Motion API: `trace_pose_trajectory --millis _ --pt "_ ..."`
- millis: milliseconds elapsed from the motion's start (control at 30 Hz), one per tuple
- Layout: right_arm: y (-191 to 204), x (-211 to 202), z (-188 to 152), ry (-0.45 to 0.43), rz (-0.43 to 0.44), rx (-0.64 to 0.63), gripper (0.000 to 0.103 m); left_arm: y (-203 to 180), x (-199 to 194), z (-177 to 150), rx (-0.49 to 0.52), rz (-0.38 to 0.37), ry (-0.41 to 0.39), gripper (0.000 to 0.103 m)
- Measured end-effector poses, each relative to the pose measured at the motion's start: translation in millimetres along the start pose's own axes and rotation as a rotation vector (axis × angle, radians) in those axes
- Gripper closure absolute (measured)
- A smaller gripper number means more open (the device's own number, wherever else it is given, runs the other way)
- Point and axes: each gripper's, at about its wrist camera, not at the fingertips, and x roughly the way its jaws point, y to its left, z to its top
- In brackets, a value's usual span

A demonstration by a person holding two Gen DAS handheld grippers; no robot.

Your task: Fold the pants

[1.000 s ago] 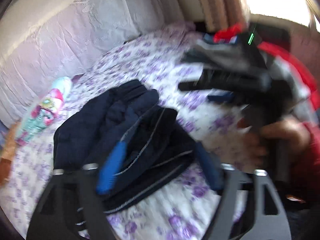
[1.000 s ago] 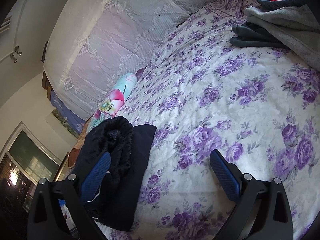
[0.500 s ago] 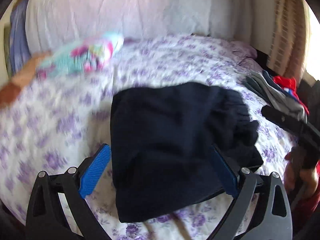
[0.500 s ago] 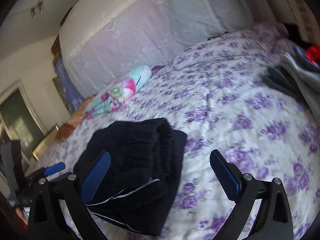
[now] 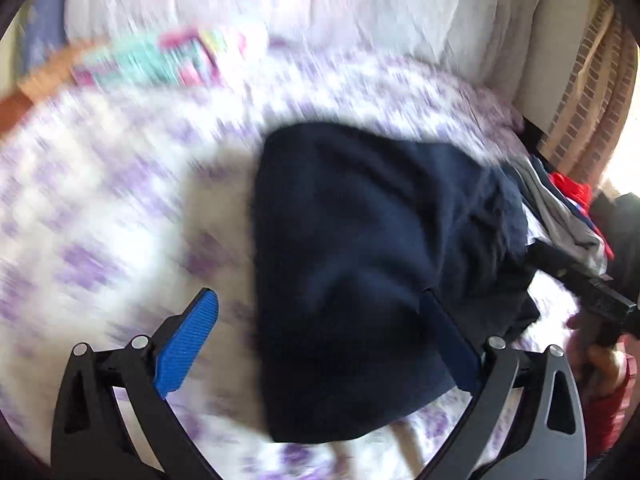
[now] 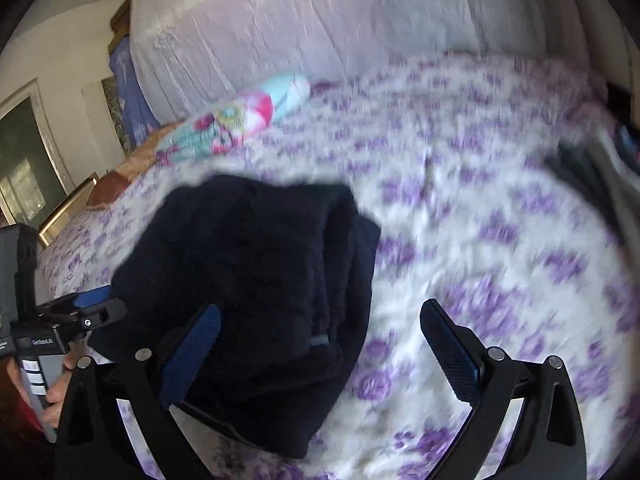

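The dark navy pants (image 5: 360,264) lie folded into a compact bundle on the purple-flowered bedspread (image 5: 100,216). They also show in the right wrist view (image 6: 256,288). My left gripper (image 5: 320,344) is open and empty, just above the bundle's near end. My right gripper (image 6: 320,352) is open and empty, over the bundle's near right edge. Each gripper shows at the edge of the other's view: the right one (image 5: 580,284) and the left one (image 6: 80,312). Both views are blurred by motion.
A turquoise and pink floral pillow (image 6: 236,120) lies at the head of the bed by the white lace-covered headboard (image 6: 320,24). A heap of grey, red and blue clothes (image 5: 568,212) sits at the bed's right side. A dark framed window (image 6: 24,168) is at far left.
Both grippers have swung over the folded pants and the views have turned blurry. The bundle has stayed folded on the bed. Both grippers stay open.
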Motion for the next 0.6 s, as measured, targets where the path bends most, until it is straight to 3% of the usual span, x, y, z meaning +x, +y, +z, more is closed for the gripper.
trace_pose_trajectory --millis 100,167,267,367,400,467,533,567,600 --pt "9 -10 24 -0.073 0.151 0.012 0.003 -3 -25 22 0.031 0.010 -0.099 0.005" --pt "14 -1 36 -0.050 0.296 0.063 0.003 -8 -25 39 0.034 0.005 -0.115 0.005" --pt "19 23 45 0.002 0.397 0.119 0.003 -17 0 66 0.046 0.005 -0.089 0.005" --pt "7 56 40 0.082 0.274 0.150 0.003 -18 52 75 0.052 0.095 0.037 0.005" --pt "-2 68 37 0.118 0.211 0.151 0.003 -15 73 73 0.052 0.175 0.090 0.004" --pt "-21 93 28 0.209 0.043 0.153 0.003 -2 104 63 0.024 0.208 0.181 0.004" --pt "-50 114 8 0.281 0.169 0.277 0.003 17 121 57 -0.056 0.143 0.237 0.004" --pt "-57 109 5 0.227 0.208 0.302 0.003 21 121 58 -0.082 0.111 0.245 0.004" --pt "-54 108 6 0.238 0.195 0.279 0.003 22 120 58 -0.082 0.102 0.246 0.004"
